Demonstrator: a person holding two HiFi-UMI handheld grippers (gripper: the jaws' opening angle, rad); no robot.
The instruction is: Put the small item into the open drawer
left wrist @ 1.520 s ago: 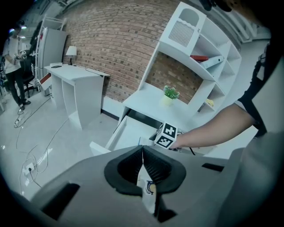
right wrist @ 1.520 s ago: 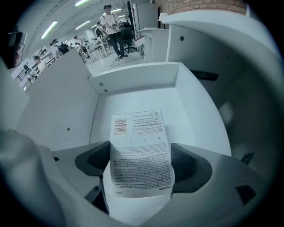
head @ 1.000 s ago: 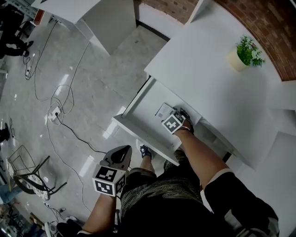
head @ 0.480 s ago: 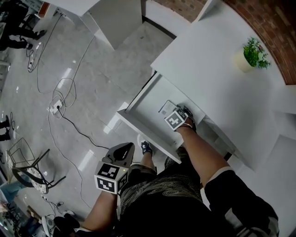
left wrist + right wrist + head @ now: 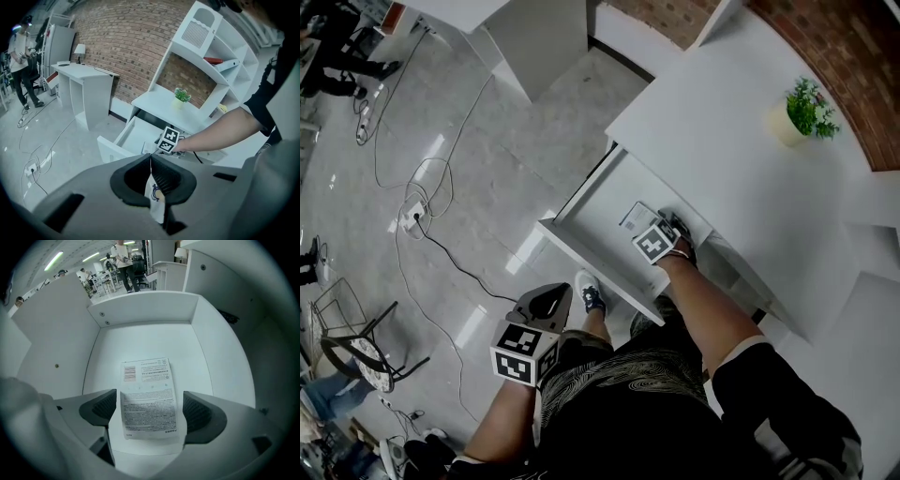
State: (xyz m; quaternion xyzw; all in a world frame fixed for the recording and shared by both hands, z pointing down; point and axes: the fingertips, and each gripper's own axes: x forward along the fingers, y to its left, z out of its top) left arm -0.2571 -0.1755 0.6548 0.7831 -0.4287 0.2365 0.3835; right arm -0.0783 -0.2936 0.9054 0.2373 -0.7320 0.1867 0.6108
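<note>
Right gripper view: the right gripper [image 5: 150, 405] has its jaws spread wide, and nothing is clamped between them. A flat white packet [image 5: 147, 378] covered in small print, with a barcode at its 11 o'clock corner, lies on the floor of the drawer. Its near end sits between the two jaws, with one grey pad on each side. The open white drawer [image 5: 145, 310] surrounds the packet, with its back wall at 12 o'clock and its side walls at 9 and 3 o'clock.

In the left gripper view, the left gripper [image 5: 150, 158] has its jaws pressed together on a small white sachet [image 5: 155, 202] with a blue mark. The sachet's lower end hangs out of the grip towards 6 o'clock. The right gripper's marker cube shows at 12 o'clock from the jaws, inside the drawer.

In the head view, the right gripper is in the drawer at the centre, with the person's right forearm [image 5: 712, 319] running off to 5 o'clock. The left gripper is low at 7 o'clock, over the person's lap and well apart from the drawer. The drawer juts out of a white desk [image 5: 741, 169], and a potted plant [image 5: 806, 108] stands on the desk at 2 o'clock. A brick wall [image 5: 853, 66] rises behind the plant. Cables [image 5: 422, 187] trail over the glossy grey floor at 9 to 10 o'clock, and a wire-frame chair [image 5: 352, 342] stands at 8 o'clock.
</note>
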